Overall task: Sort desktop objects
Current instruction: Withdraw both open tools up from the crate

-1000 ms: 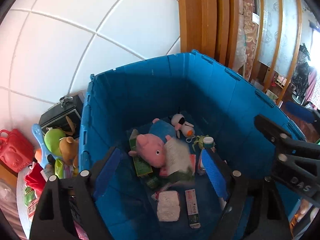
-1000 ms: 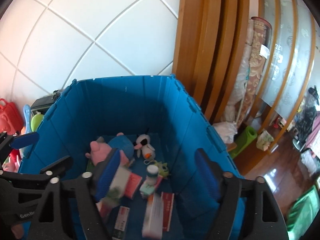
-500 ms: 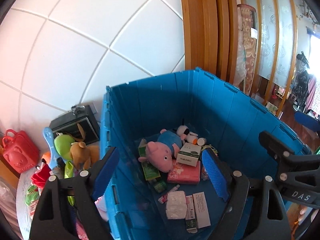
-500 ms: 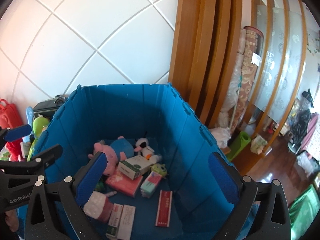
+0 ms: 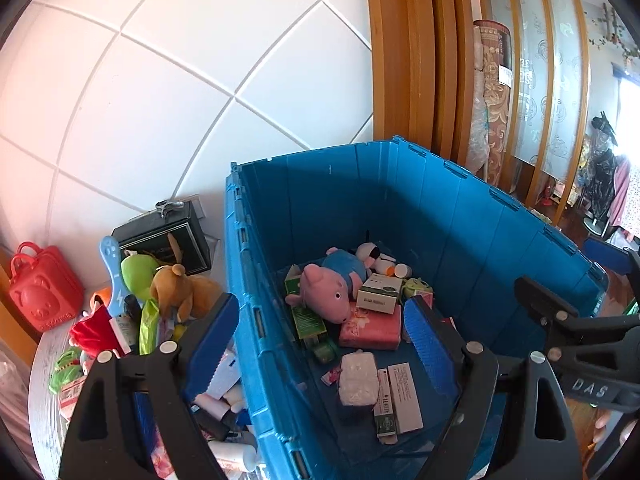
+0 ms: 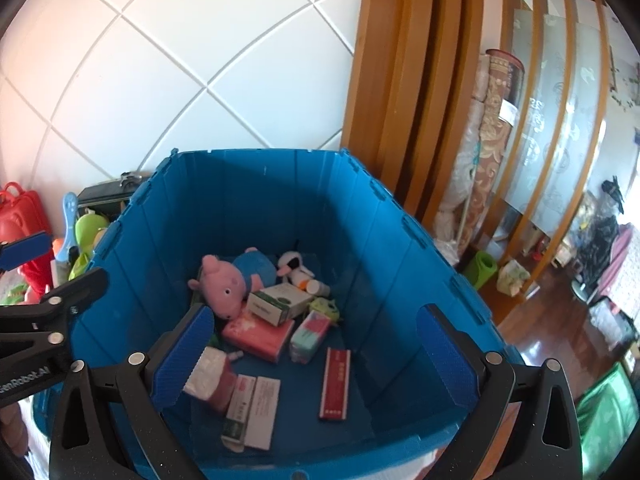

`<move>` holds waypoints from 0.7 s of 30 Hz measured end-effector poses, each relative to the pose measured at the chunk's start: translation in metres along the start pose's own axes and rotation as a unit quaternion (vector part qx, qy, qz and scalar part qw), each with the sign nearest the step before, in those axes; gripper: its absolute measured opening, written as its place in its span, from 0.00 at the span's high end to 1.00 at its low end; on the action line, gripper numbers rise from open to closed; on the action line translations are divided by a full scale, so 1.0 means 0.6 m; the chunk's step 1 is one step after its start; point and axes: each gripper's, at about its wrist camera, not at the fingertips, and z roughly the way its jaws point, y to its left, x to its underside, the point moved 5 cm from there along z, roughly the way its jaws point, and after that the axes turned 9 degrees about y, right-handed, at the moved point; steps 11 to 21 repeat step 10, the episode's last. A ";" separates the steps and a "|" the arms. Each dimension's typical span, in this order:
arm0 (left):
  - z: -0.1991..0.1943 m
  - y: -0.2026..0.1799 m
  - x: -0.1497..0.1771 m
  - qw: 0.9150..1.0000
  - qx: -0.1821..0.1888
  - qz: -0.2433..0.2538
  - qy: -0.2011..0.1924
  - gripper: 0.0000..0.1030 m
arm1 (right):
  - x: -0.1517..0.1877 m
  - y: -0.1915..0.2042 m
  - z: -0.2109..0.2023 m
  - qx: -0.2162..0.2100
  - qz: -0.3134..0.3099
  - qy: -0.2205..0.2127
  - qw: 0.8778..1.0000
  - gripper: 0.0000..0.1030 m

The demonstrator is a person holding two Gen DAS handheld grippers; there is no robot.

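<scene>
Hovering wide and empty at lower frame: right tool (image 6: 316, 356), jaws just opened, above blue crate (image 6: 404, 276); left tool (image 5: 320, 336) straddling its left wall. Lying inside, mid-frame: red box (image 6: 335, 384), pink pig plush (image 6: 224, 286). Piling at far left: tabletop toys (image 5: 168, 288).

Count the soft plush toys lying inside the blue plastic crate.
2. The pink pig plush in a blue shirt lies at the far left; the small white plush lies just right of it. Others may be hidden underneath.

A lived-in home: wood floor (image 6: 548, 320), rolled carpets (image 6: 492, 136), soft toys (image 5: 176, 288), tiled wall (image 5: 180, 80).
</scene>
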 end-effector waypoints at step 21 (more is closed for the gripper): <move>-0.020 0.014 0.025 1.000 -0.002 -0.019 -0.007 0.18 | 0.012 -0.002 -0.013 -0.006 0.004 0.000 1.000 0.00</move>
